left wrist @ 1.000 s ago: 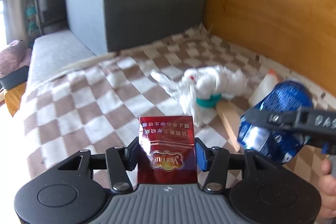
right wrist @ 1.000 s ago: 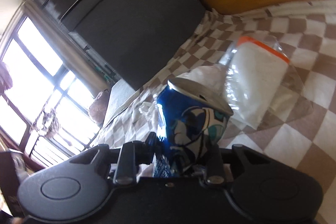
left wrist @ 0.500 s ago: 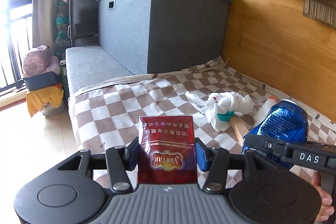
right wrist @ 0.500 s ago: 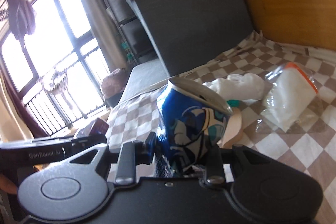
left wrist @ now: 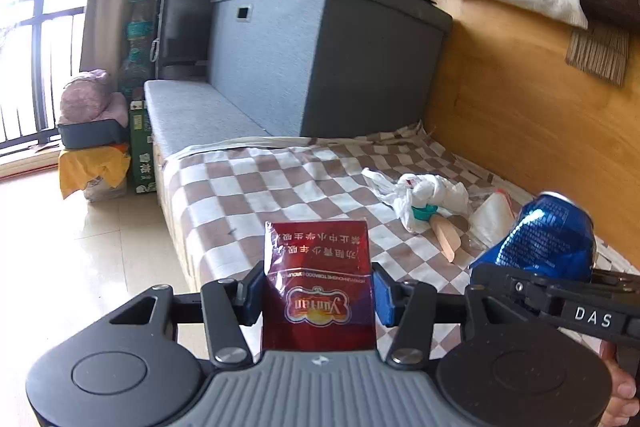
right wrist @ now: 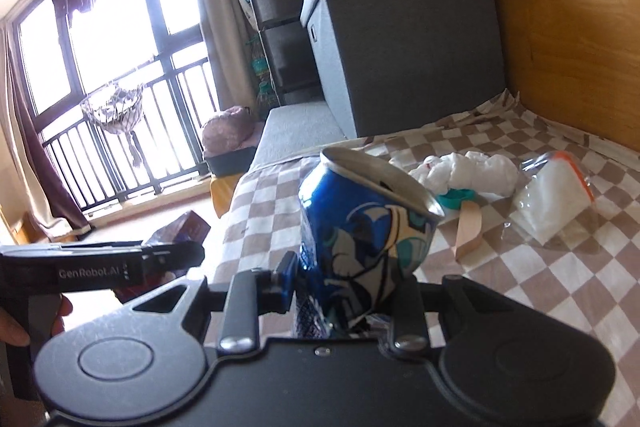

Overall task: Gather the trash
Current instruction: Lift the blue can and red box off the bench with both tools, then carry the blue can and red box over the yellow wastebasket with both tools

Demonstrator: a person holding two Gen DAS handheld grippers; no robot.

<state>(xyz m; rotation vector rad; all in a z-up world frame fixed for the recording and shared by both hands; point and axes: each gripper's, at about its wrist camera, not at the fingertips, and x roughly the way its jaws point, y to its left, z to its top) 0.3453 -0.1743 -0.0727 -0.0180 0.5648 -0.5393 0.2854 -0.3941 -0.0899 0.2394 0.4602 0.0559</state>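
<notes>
My left gripper (left wrist: pixel 318 293) is shut on a dark red cigarette pack (left wrist: pixel 318 281), held upright above the near edge of the checked bed cover (left wrist: pixel 256 187). A crushed blue drinks can (right wrist: pixel 366 239) sits in my right gripper (right wrist: pixel 352 287), which is shut on it; the same can (left wrist: pixel 548 233) shows at the right of the left wrist view. On the cover behind lie a crumpled white plastic bag (left wrist: pixel 430 193) with a teal cap (left wrist: pixel 424 213), a wooden stick (left wrist: pixel 446 237) and a clear zip bag (right wrist: pixel 554 195) of white stuff.
A grey storage box (left wrist: pixel 320 55) stands at the head of the bed against a wooden wall (left wrist: pixel 532 115). Left of the bed are tiled floor (left wrist: pixel 80 247), a yellow-draped pile (left wrist: pixel 90 163) and balcony railings (right wrist: pixel 120 131). A hand (right wrist: pixel 16 327) grips the left tool.
Both grippers have pulled back and up from the bed with their loads. The trash pile looks smaller and farther; more of the room and floor shows. The right view has rolled towards level.
</notes>
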